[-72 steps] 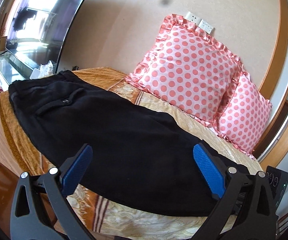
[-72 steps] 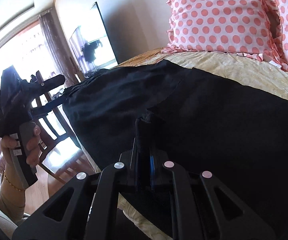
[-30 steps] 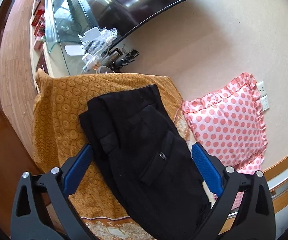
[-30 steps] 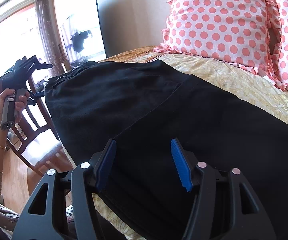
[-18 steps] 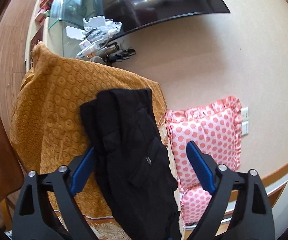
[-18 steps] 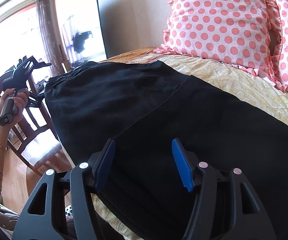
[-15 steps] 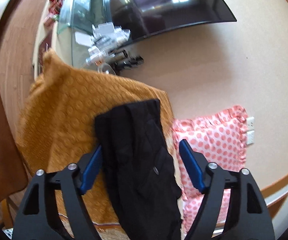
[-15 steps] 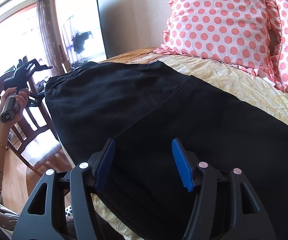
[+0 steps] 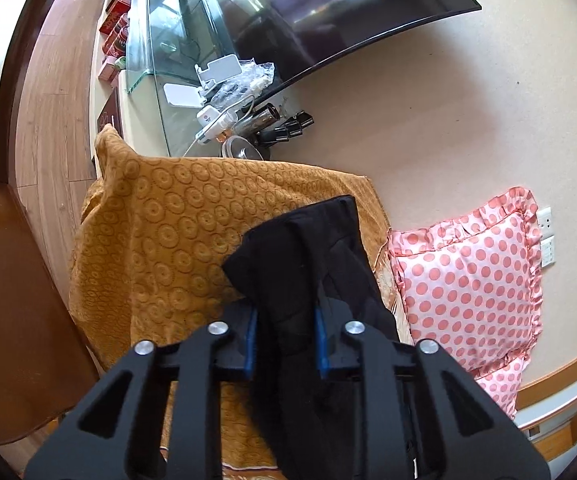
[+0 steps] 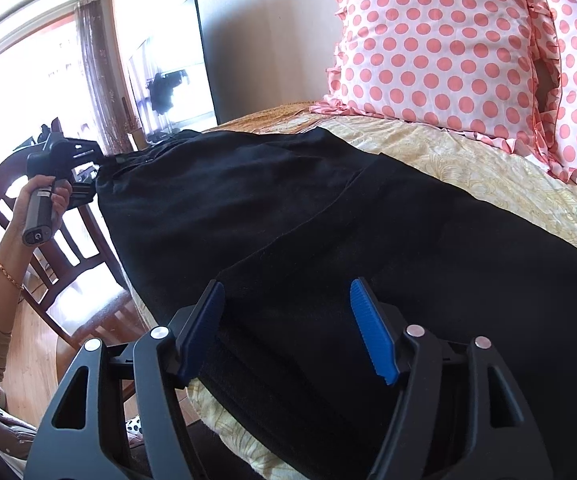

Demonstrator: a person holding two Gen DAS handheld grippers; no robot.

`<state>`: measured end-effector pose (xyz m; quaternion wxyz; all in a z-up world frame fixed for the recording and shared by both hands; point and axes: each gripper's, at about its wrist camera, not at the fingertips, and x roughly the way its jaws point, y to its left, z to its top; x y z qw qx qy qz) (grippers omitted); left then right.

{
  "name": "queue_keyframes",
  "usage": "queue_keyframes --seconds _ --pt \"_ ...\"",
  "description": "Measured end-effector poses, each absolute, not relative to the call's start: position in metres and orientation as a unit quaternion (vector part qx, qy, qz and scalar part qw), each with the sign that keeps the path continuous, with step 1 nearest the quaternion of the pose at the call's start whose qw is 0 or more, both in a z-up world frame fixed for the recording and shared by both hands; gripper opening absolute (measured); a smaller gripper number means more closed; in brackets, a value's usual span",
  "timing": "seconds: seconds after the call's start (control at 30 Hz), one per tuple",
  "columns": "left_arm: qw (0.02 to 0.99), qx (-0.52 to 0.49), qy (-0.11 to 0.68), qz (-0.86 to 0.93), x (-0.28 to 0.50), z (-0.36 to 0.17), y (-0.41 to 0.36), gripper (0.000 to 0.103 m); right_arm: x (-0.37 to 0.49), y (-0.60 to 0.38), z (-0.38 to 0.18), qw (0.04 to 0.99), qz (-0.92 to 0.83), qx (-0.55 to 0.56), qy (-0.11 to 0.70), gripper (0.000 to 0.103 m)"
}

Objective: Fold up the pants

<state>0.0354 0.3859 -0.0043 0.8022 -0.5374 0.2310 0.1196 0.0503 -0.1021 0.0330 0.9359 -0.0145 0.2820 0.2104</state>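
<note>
Matt black cloth pants [image 9: 312,264] lie on an orange woven cover [image 9: 168,232] with raised rings. At three o'clock, a glossy satin polka-dot pillow [image 9: 468,284]; at twelve, a clear glass stand [image 9: 168,32].

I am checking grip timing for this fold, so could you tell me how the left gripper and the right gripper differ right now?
The left gripper has just been closing and its blue pads pinch a bunched corner of the black pants; the right gripper has just been opening, its pads wide apart with cloth lying loose between them. The left sits at the far end of the pants, the right at the near edge. Both have blue pads.
</note>
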Motion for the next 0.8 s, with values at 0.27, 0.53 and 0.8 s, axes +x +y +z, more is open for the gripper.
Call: queue_keyframes --seconds 0.27,0.53,0.8 --pt "0.88 -0.415 0.212 0.099 0.041 0.065 0.337 0.013 0.014 -0.138 0.051 0.95 0.208 0.019 0.233 0.08" --pt "0.943 -0.257 0.201 -0.065 0.07 0.165 0.181 0.013 -0.026 -0.212 0.063 0.966 0.137 0.086 0.2 0.093" --pt "0.921 -0.159 0.233 -0.267 0.087 0.182 0.001 0.013 -0.072 -0.3 0.057 0.962 0.02 0.195 0.188 0.102"
